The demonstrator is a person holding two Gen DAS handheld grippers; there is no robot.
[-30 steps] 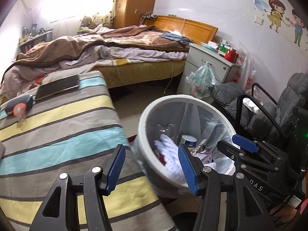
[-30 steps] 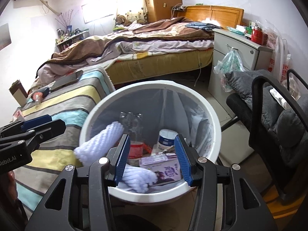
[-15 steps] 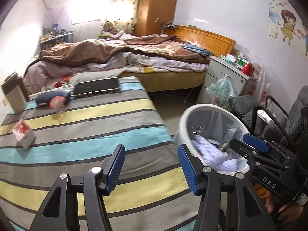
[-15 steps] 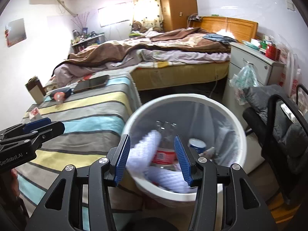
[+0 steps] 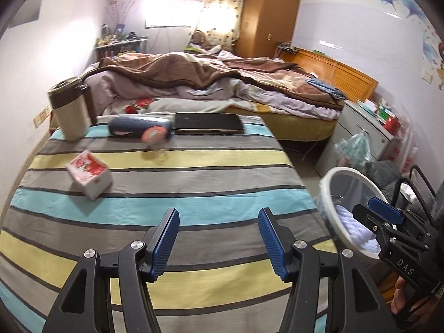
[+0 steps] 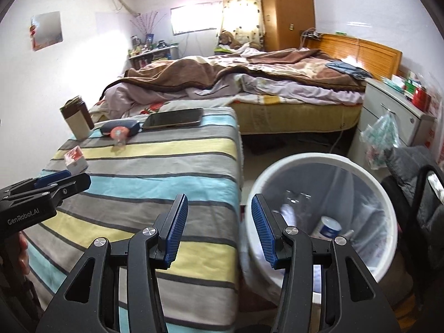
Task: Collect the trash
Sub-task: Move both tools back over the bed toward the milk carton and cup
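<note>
Both grippers empty, hanging over the striped table

Left gripper (image 5: pixel 217 238) and right gripper (image 6: pixel 219 229) each have jaws spread wide, nothing between. The red-and-white carton (image 5: pixel 89 172) lies up-left of the left gripper, well apart; the trash bin (image 6: pixel 277 177) sits just right of the right one.

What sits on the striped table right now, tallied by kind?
Red-and-white carton: 1
Beige lidded container: 1
Dark blue case: 1
Clear bottle with pink label: 1
Dark tablet: 1
Total: 5
</note>
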